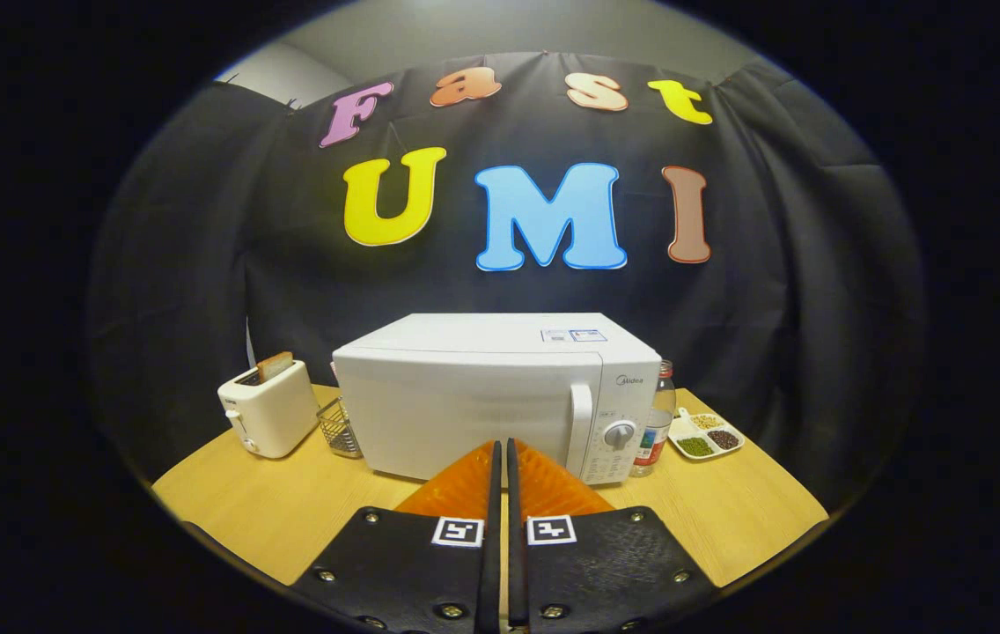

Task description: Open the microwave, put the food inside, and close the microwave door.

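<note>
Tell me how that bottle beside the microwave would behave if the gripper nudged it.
The bottle stands upright, tall and narrow, so it would probably tip rather than slide. Once down, its round body would likely roll. The gripper has its fingers together, holding nothing, short of the microwave.

The microwave [465,396] is white, with a white handle [581,430] and a grey dial [620,434]. Left of it, the toaster [268,410] is cream-white, holding a brown slice [275,364]. The table [289,506] is pale yellow wood-grain. On the right, a white divided dish [706,435] holds green, dark brown and beige grains.
</note>
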Demonstrator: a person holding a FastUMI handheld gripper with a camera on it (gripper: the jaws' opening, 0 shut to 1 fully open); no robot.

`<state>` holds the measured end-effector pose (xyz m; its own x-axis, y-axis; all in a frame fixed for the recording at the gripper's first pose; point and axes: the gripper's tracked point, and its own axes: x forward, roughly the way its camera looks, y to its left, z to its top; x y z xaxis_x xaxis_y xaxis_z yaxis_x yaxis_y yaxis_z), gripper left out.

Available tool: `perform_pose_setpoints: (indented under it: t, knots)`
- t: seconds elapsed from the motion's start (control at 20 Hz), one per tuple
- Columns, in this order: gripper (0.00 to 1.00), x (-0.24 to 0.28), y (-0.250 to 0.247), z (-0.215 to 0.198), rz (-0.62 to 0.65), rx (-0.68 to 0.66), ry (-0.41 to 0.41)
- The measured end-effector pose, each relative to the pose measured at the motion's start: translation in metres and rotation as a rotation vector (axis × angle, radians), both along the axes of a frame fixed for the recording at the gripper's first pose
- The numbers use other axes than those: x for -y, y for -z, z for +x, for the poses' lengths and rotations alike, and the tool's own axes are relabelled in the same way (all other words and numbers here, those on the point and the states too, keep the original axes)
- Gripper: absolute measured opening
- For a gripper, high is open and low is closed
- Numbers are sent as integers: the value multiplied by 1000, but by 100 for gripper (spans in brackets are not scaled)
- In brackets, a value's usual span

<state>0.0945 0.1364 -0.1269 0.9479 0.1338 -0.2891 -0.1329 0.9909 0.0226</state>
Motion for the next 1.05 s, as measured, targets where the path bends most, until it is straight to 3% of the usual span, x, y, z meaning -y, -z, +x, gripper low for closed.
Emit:
perform_pose_setpoints:
  t: [0.45,0.55,0.7,0.75,0.8,1.05]
  knots:
    - [7,-5,-44,-94,8,89,1]
    - [56,-3,-50,-109,-8,108,-1]
    - [75,4,-58,-128,-39,152,33]
    - [96,5,-58,-132,-38,155,43]
    - [99,3,-56,-136,-33,150,44]
    - [98,3,-59,-144,2,161,65]
